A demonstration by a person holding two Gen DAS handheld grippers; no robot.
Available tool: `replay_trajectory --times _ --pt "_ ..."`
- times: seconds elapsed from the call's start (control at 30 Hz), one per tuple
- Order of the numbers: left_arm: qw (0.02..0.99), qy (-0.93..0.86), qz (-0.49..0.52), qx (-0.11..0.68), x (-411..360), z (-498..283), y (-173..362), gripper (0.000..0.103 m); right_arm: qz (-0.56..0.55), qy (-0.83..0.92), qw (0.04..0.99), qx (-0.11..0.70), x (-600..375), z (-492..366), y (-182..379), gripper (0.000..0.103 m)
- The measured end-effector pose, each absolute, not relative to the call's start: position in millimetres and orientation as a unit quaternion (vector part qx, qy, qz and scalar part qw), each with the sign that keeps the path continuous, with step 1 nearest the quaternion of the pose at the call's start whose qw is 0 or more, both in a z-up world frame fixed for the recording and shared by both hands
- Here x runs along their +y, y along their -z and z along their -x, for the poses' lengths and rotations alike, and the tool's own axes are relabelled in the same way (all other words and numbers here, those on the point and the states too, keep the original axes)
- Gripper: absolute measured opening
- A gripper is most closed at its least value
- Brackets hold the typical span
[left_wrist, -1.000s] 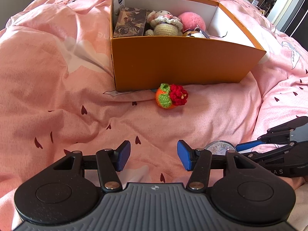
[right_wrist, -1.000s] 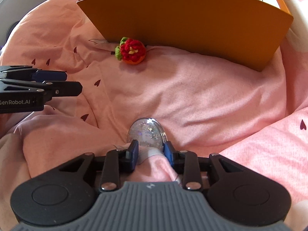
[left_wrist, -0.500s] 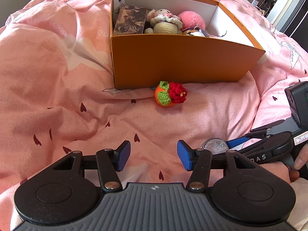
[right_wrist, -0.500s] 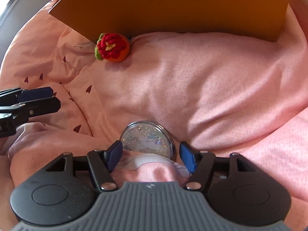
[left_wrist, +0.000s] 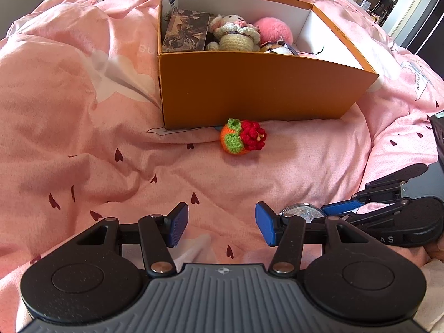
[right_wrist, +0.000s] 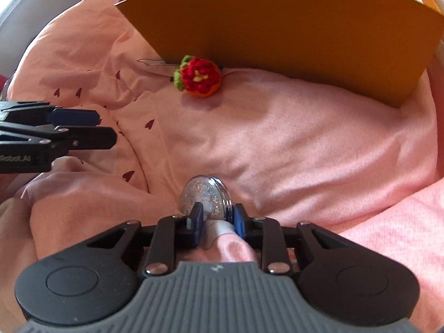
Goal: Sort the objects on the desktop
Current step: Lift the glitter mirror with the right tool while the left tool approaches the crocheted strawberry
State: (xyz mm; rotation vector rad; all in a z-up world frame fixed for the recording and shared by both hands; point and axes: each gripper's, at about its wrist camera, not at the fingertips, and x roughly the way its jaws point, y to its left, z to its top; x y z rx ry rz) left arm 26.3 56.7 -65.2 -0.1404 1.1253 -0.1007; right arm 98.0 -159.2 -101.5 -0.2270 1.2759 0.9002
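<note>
My right gripper [right_wrist: 216, 217] has just been closing and now pinches the mirror [right_wrist: 204, 195] — a round glittery compact, standing on edge between the blue pads, low on the pink quilt [right_wrist: 305, 144] right in front of me. A fold of quilt is bunched under the jaws; can't tell if fabric is caught too.

My left gripper [left_wrist: 221, 227] is open, nothing between the pads, hovering over the quilt just left of the right one. In its view the mirror [left_wrist: 301, 210] peeks out just right of its right pad.

Far side: orange box [left_wrist: 263, 94], open top, sitting on the quilt. Inside, left to right — a dark picture card [left_wrist: 186, 32], a crochet doll [left_wrist: 236, 34], a pink pompom [left_wrist: 273, 30]; more small stuff behind the front wall, too hidden to name.

Crochet flower [left_wrist: 242, 136] — red, green and orange — lies on the quilt just in front of the box's near wall, left-centre, well apart from both grippers.
</note>
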Motion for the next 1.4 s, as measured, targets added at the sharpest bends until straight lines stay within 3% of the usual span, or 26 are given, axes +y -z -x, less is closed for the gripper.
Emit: replay_trajectory --times 0.23,0.8,0.9,1.4 --pt "0.843 0.045 0.065 0.532 56.0 -25.5 63.6 0.063 0.123 -0.46 0.679 0.558 -141.9 -85.2 91.2 0.02" --pt "0.843 0.039 0.068 0.532 59.9 -24.8 63.1 0.063 0.175 -0.47 0.676 0.541 -125.2 -73.8 97.4 0.021" --pt "0.843 0.037 0.07 0.533 61.2 -25.0 62.7 0.063 0.174 -0.463 0.679 0.543 -125.9 -73.5 96.2 0.017" --pt "0.86 0.032 0.081 0.503 68.6 -25.5 51.8 0.063 0.128 -0.403 0.772 0.476 -153.0 -110.0 40.2 0.015"
